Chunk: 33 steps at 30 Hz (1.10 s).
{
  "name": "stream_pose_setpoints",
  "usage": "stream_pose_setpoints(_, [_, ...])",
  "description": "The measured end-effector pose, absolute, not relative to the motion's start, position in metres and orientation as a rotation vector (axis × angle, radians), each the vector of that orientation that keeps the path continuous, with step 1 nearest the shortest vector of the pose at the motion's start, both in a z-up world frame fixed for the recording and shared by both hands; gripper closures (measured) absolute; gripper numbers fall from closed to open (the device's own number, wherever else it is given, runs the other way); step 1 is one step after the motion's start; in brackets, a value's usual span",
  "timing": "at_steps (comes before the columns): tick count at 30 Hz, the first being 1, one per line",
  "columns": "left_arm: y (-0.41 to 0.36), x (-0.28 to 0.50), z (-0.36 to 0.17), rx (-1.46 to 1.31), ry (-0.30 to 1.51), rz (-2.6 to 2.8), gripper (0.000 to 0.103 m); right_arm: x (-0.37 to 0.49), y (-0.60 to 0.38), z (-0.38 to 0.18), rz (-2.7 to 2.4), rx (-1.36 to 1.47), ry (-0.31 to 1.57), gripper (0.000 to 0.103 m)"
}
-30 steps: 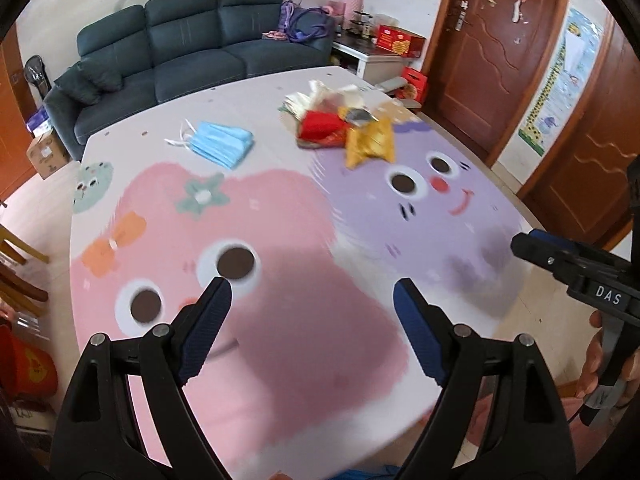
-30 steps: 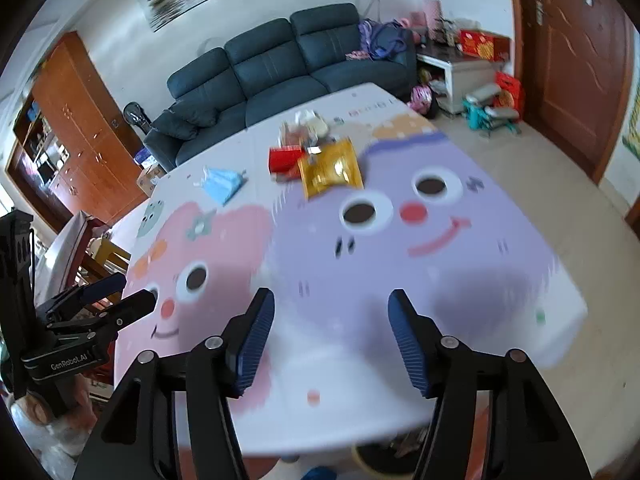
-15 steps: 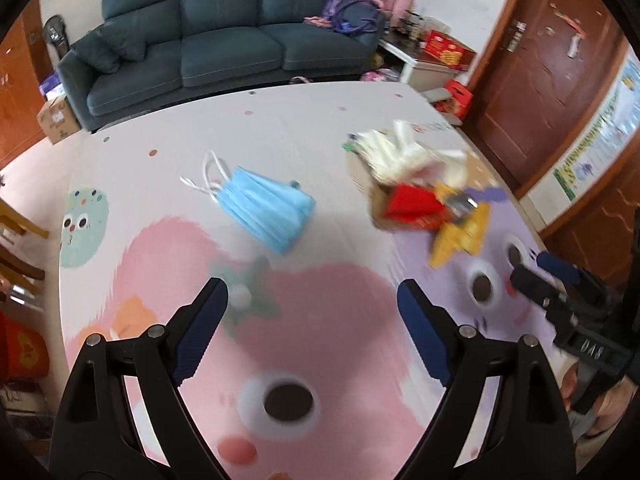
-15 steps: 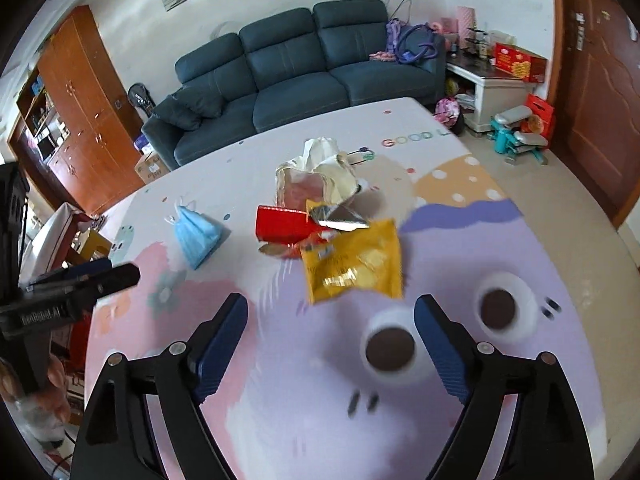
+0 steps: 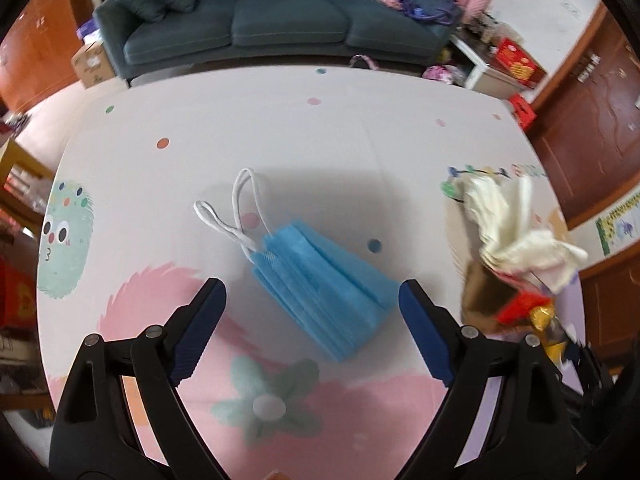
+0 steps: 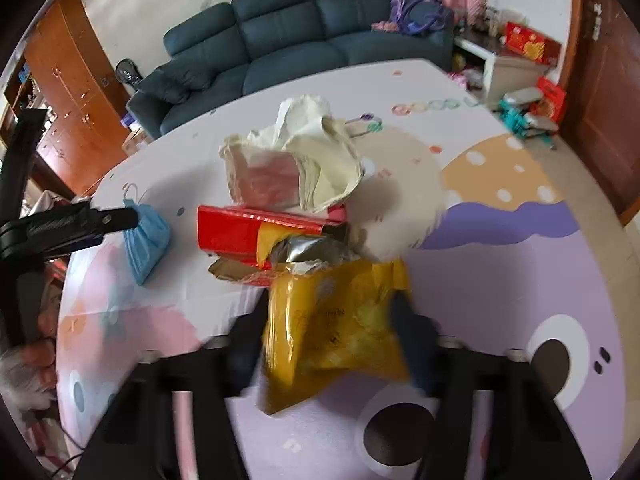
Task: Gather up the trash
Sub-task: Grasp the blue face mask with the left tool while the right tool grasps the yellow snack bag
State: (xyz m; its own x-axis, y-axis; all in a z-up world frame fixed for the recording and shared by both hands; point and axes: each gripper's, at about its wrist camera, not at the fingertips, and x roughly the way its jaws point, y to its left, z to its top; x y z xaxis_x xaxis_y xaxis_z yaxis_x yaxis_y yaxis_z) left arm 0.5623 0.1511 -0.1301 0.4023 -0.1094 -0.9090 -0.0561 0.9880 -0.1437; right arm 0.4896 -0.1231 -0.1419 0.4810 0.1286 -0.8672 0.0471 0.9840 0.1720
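Mask (image 5: 320,288) betw left fingers (image 5: 200,328); wrapper (image 6: 332,328) right-cam only

Dark blue three-seat sofa (image 6: 304,36) against a white wall (image 6: 132,4), orange-brown wooden cabinets (image 6: 72,76) to one side, brown panelled door (image 5: 592,116) opposite, low white side table (image 6: 508,68) piled with red boxes, daylight across the cartoon-print table cover (image 5: 280,120).

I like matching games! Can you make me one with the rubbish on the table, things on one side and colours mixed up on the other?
Things:
1. mask
2. snack bag
3. box
4. tissue

Colours:
A. red
B. white
C. blue
D. yellow

Pairs: 1-C, 2-D, 3-A, 4-B
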Motion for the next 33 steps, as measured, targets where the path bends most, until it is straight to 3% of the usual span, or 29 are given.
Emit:
stream_pose_setpoints(3, [0.153, 0.576, -0.143, -0.206, 1.179, 0.023, 0.016, 0.489, -0.125, -0.143, 0.065, 0.167, 1.055, 0.061])
stream_pose_setpoints(5, [0.154, 0.583, -0.148, -0.233, 1.175, 0.05, 0.015, 0.489, -0.127, -0.144, 0.068, 0.16, 1.051, 0.072])
stream_pose_setpoints(15, [0.128, 0.593, -0.178, -0.261, 1.239, 0.104, 0.012, 0.466, -0.124, -0.144, 0.093, 0.159, 1.044, 0.078])
stream_pose_setpoints(20, [0.121, 0.588, -0.181, -0.235, 1.212, 0.12, 0.026, 0.453, -0.126, -0.143, 0.103, 0.175, 1.041, 0.081])
stream_pose_setpoints(22, [0.121, 0.585, -0.181, -0.217, 1.198, 0.128, 0.046, 0.449, -0.13, -0.144, 0.106, 0.189, 1.042, 0.082])
stream_pose_setpoints(24, [0.122, 0.582, -0.181, -0.212, 1.189, 0.121, 0.058, 0.442, -0.131, -0.144, 0.107, 0.199, 1.042, 0.083])
stream_pose_setpoints(25, [0.124, 0.581, -0.18, -0.218, 1.185, 0.111, 0.071, 0.439, -0.132, -0.144, 0.108, 0.204, 1.043, 0.084])
stream_pose_setpoints(28, [0.132, 0.572, -0.177, -0.242, 1.184, 0.075, 0.088, 0.428, -0.134, -0.143, 0.109, 0.22, 1.046, 0.085])
stream_pose_setpoints(33, [0.14, 0.542, -0.167, -0.213, 1.186, 0.02, 0.095, 0.4, -0.138, -0.134, 0.112, 0.276, 1.03, 0.09])
